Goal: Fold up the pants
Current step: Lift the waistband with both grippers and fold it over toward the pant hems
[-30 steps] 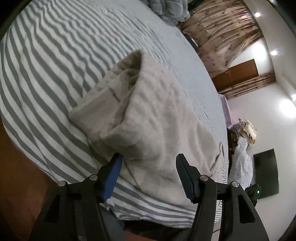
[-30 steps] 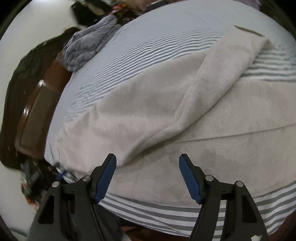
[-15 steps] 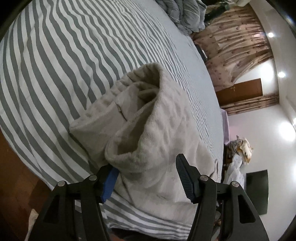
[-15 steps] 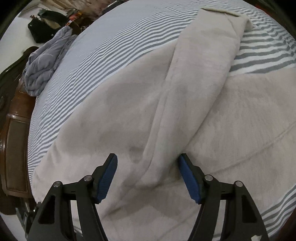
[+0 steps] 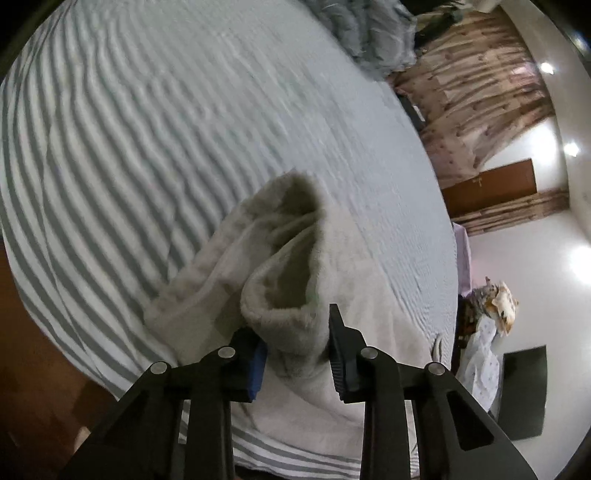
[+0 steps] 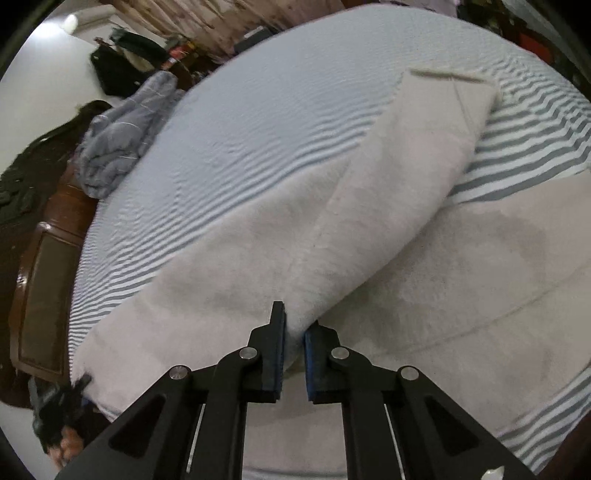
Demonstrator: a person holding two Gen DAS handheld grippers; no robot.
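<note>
The beige fleece pants (image 5: 288, 236) lie on a bed with a grey-and-white striped sheet (image 5: 147, 129). In the left wrist view a thick rolled end of the pants is bunched and raised off the sheet. My left gripper (image 5: 295, 332) has this end between its fingers; its jaws are closing, and both pads touch the fabric. In the right wrist view the pants (image 6: 369, 221) spread wide, with one leg folded diagonally over the rest. My right gripper (image 6: 295, 321) is shut on the near edge of that fold, pinching a thin ridge of cloth.
A crumpled grey blanket (image 5: 369, 33) (image 6: 118, 136) lies at the far end of the bed. A wooden headboard (image 6: 40, 288) stands to the left in the right wrist view. Patterned curtains (image 5: 472, 81) and a dark screen (image 5: 524, 395) stand beyond the bed; brown wood (image 5: 29, 350) borders its near edge.
Both grippers went from wide open to closed on the pants. The left one lifted the bunched end, and the right one pinched the fold edge. Both views shifted.
</note>
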